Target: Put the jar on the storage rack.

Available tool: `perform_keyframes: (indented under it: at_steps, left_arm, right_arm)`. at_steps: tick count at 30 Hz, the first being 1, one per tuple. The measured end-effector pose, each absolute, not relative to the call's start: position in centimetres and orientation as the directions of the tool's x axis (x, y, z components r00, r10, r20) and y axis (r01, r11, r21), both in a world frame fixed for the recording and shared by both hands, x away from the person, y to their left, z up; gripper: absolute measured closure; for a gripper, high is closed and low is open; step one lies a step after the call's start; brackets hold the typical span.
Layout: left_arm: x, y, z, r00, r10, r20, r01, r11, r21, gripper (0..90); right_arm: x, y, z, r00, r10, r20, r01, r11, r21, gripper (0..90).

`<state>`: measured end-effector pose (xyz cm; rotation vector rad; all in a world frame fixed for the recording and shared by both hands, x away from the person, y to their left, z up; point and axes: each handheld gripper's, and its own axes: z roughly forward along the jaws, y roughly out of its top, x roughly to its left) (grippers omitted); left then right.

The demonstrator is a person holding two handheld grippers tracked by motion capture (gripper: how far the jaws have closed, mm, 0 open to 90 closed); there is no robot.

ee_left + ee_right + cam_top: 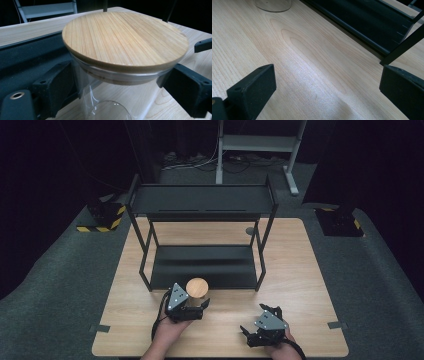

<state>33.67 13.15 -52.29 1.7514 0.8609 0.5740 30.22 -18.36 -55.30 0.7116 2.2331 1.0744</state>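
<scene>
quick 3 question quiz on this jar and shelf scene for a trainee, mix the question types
1. True or false: the jar wears a wooden lid.
2. Which gripper has its jaws on either side of the jar? A) left gripper B) right gripper
3. Fill in: the jar stands on the table just in front of the black ____.

Key
1. True
2. A; the right gripper is open over bare table
3. shelf rack

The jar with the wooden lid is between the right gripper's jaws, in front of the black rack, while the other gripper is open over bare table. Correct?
Not quite: the left gripper has its jaws around the jar under the wooden lid, as the left gripper view shows. The right gripper is the open one over bare table. The jar does stand before the black rack.
</scene>
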Motion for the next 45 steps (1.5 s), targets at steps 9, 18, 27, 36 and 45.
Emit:
perform_keyframes:
  at_steps: [9, 18, 27, 36, 45]
  left_arm:
    - [33.6, 13.2, -52.3, 0.629, 0.777, -0.027, 0.274, -0.189, 0.943, 24.0]
    - [33.6, 13.3, -52.2, 0.622, 0.783, -0.029, 0.283, -0.190, 0.940, 26.2]
    - [33.3, 13.4, -51.7, 0.615, 0.788, -0.032, 0.272, -0.174, 0.947, 26.4]
    - [32.8, 14.3, -50.6, 0.604, 0.796, -0.020, 0.256, -0.171, 0.951, 26.4]
    - [32.4, 15.6, -50.1, 0.579, 0.815, -0.014, 0.252, -0.163, 0.954, 26.5]
  right_arm:
    - [30.2, -18.4, -55.3, -0.707, 0.661, -0.251, 0.217, 0.540, 0.813, 0.0]
    - [30.2, -18.4, -55.3, -0.708, 0.660, -0.251, 0.217, 0.541, 0.812, 0.0]
    - [30.2, -18.3, -55.3, -0.710, 0.658, -0.252, 0.217, 0.544, 0.811, 0.0]
    - [30.2, -18.4, -55.3, -0.710, 0.660, -0.244, 0.221, 0.538, 0.814, 0.0]
    - [30.2, -18.4, -55.3, -0.710, 0.659, -0.246, 0.218, 0.539, 0.813, 0.0]
